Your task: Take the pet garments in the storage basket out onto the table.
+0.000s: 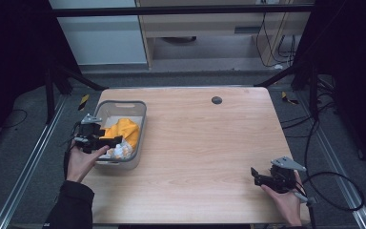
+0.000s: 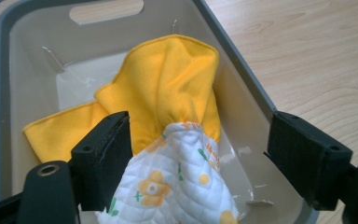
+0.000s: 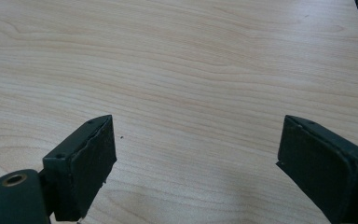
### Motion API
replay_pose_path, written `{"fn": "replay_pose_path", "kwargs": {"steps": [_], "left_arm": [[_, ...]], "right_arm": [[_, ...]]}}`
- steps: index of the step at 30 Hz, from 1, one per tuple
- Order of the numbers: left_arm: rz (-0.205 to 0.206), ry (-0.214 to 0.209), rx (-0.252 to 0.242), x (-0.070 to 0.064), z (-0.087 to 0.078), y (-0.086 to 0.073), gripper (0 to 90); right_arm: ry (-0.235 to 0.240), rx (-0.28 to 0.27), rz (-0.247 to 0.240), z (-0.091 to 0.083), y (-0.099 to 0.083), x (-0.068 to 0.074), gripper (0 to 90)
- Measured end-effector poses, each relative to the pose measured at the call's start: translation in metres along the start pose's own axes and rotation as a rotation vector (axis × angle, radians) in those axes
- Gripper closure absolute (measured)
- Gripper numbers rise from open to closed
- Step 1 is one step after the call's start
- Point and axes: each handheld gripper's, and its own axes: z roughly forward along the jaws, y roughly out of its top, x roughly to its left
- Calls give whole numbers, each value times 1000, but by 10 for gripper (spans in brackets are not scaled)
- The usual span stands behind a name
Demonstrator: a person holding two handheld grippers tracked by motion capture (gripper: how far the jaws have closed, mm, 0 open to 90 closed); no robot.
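- Hovering at the near end of the bin (image 2: pixel 256 88), the left claw (image 2: pixel 198 158) stands spread, its jaws either side of the quilted cloth (image 2: pixel 177 186) and not clamped on it.
- Both cloths look to be in: the yellow cloth (image 2: pixel 168 88) lies bunched just ahead of that claw, the quilted one right between its jaws, touching the yellow.
- Judging from this, the putting-in is done or nearly so, with only the pull-away left.
- Far off to the other side, the right claw (image 3: pixel 196 158) is spread over bare surface (image 3: pixel 191 56), holding nothing.
- Bin wall by one left jaw could snag.
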Motion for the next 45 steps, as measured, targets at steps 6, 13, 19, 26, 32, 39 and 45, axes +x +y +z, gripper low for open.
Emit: {"fn": "replay_pose_path", "kwargs": {"steps": [6, 13, 19, 26, 32, 39, 45], "left_arm": [[4, 3, 45, 1, 11, 0, 221], [-2, 12, 87, 2, 20, -1, 249], [-10, 12, 131, 3, 28, -1, 322], [-20, 4, 182, 3, 37, -3, 405], [-35, -15, 227, 5, 42, -3, 461], [-16, 7, 265, 1, 48, -4, 567], [-42, -7, 283, 5, 49, -4, 681]], "right_arm": [[0, 3, 2, 0, 0, 0, 112], [1, 8, 1, 0, 0, 1, 112], [4, 13, -1, 1, -1, 1, 112], [3, 17, -5, 2, -1, 1, 112], [3, 15, -5, 1, -1, 1, 112], [7, 18, -7, 0, -1, 1, 112], [12, 23, -4, 2, -1, 1, 111]]}}
